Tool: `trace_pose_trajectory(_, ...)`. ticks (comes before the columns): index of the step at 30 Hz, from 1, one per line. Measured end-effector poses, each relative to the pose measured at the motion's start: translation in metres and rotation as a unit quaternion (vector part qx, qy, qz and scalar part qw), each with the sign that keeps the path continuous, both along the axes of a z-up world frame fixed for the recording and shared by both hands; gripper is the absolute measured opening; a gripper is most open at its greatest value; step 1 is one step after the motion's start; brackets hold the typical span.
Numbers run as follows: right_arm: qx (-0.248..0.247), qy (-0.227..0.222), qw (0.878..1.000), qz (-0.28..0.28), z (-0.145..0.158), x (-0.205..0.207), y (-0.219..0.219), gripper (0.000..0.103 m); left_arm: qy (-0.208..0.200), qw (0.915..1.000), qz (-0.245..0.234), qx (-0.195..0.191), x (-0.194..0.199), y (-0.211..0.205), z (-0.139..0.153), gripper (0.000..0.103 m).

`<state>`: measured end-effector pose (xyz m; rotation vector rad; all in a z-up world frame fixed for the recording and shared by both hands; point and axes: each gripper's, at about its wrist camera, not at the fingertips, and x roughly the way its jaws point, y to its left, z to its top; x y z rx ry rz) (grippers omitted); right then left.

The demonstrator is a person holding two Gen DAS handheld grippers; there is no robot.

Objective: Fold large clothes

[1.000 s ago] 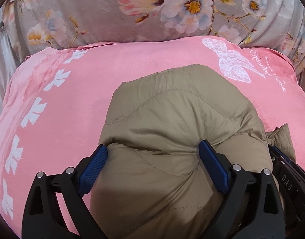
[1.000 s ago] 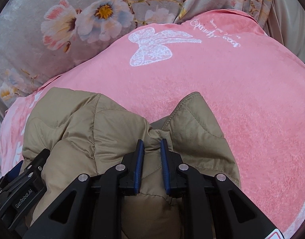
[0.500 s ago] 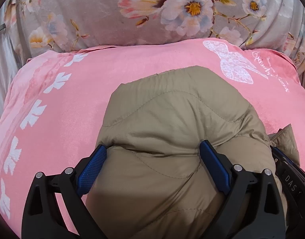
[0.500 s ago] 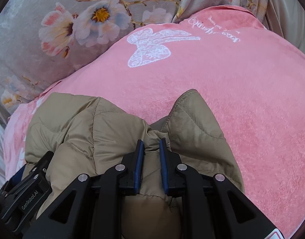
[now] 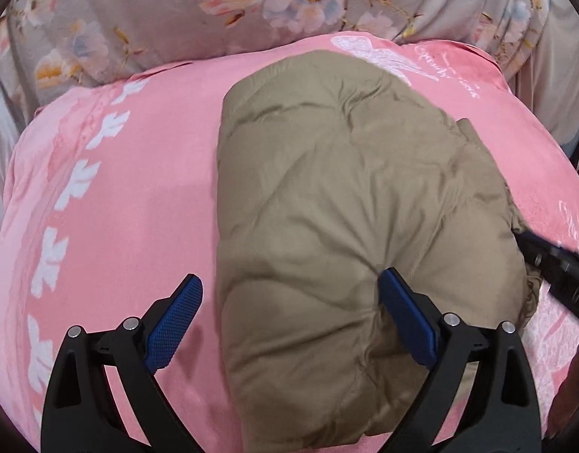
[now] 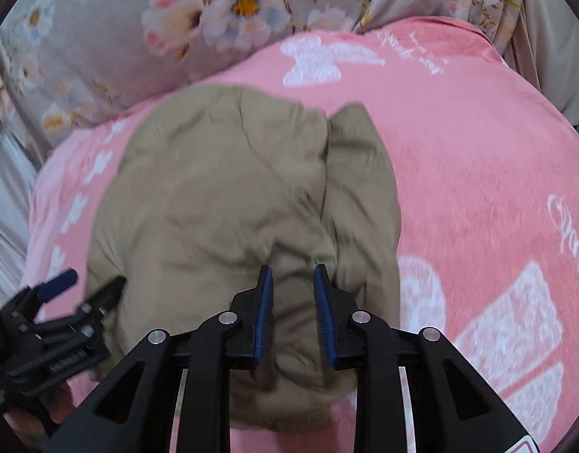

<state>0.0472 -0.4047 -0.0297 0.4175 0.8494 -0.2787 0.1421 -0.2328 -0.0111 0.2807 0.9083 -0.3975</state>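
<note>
A tan quilted puffer jacket (image 5: 349, 204) lies folded into a compact bundle on a pink blanket (image 5: 138, 204). It also shows in the right wrist view (image 6: 229, 196). My left gripper (image 5: 293, 321) is wide open and empty above the bundle's near left edge. My right gripper (image 6: 291, 294) has its jaws parted a little above the bundle's near end and no longer pinches the fabric. The left gripper shows at the left of the right wrist view (image 6: 70, 302).
The pink blanket (image 6: 478, 173) has white butterfly and leaf prints and covers a bed. A grey floral sheet (image 5: 176, 15) lies beyond it, also in the right wrist view (image 6: 138, 30). The right gripper's body shows at the right edge of the left wrist view (image 5: 557, 268).
My right gripper has opened and let go of the jacket fold. Both grippers have pulled back and up from the bundle, which lies flatter on the blanket.
</note>
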Motion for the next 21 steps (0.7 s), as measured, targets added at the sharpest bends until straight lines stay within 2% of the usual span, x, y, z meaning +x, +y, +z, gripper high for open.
trace_pose_trajectory(13, -0.052, -0.013, 0.998, -0.011, -0.026, -0.003, 0.016, 0.025, -0.002, 1.0, 0.005, 0.007, 0.001, -0.002, -0.021, 0.098)
trace_pose_trajectory(21, -0.072, -0.036, 0.996, -0.027, -0.031, -0.01, 0.025, 0.025, -0.033, 0.9991, 0.007, 0.025, -0.004, -0.007, -0.025, 0.098)
